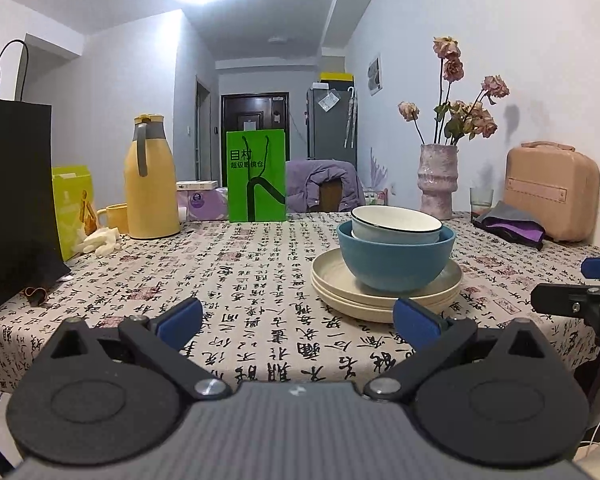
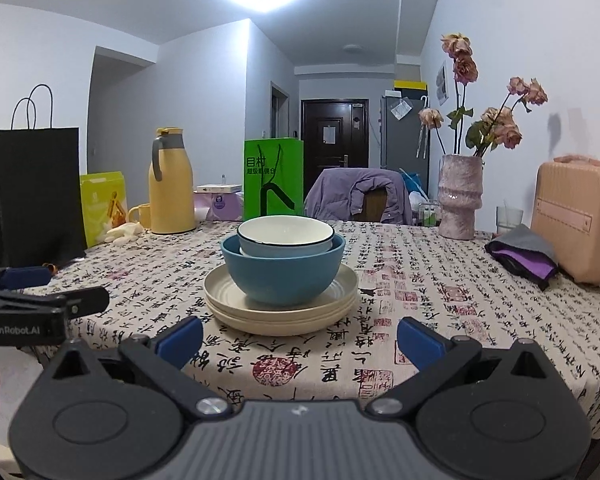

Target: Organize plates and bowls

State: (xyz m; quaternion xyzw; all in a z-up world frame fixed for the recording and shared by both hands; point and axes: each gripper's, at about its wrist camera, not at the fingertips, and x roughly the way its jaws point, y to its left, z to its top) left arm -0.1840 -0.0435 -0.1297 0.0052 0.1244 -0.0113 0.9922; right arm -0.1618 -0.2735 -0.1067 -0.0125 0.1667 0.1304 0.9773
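Left claw [image 1: 298, 320]: jaws stood wide apart, empty, at the near edge of the worktop [image 1: 220, 272].
Right claw [image 2: 298, 330]: jaws likewise spread, gripping nothing, aimed straight at the stack.
Stack: white bowl [image 2: 286, 236] sat nested in the blue bowl [image 2: 284, 270], which rested on the cream plates [image 2: 280, 310], just ahead of the right claw and ahead-right of the left one.
Tipping risk: a push on the blue bowl's rounded wall could likely rock both bowls off the plates.
Slip risk: thin plate rims might escape a shallow pinch.
Bystander risk: the vase [image 2: 460, 196], beyond the stack to its right, could be knocked by a wide swing.
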